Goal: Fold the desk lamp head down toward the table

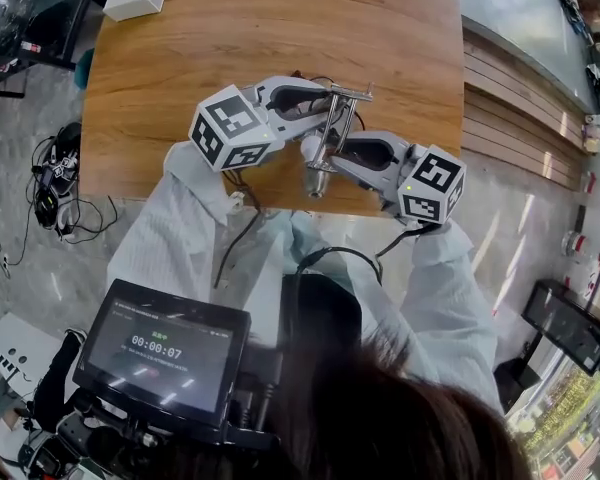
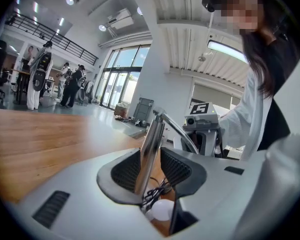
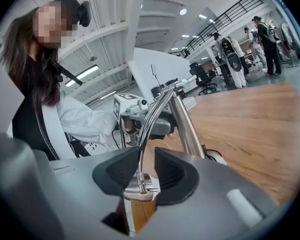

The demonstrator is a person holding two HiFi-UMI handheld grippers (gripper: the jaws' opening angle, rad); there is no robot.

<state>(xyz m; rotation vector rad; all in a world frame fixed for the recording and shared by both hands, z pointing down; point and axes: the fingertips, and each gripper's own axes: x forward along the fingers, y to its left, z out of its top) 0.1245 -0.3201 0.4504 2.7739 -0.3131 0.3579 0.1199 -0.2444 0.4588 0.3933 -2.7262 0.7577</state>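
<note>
Chrome desk lamp (image 1: 332, 133) stands at the table's (image 1: 280, 28) six-o'clock edge, its upright post (image 2: 151, 144) clamped by the left gripper (image 2: 151, 170) from nine o'clock, while the right gripper's (image 3: 146, 171) slack jaws straddle the curved arm (image 3: 149, 126) from four o'clock, with the lamp head (image 3: 138, 190) just beneath.

Inventory: desk lamp (image 2: 149, 149), post and curved arm in mirror-polished chrome metal. Desk (image 1: 280, 28), wood-grain top, smooth satin finish. Left tongs (image 2: 151, 166) and right tongs (image 3: 147, 171), matt grey plastic shells; pads (image 2: 126, 170) black, ribbed. Sleeve (image 1: 170, 238), white cloth. Floor (image 1: 30, 278), speckled grey, faintly glossy.
</note>
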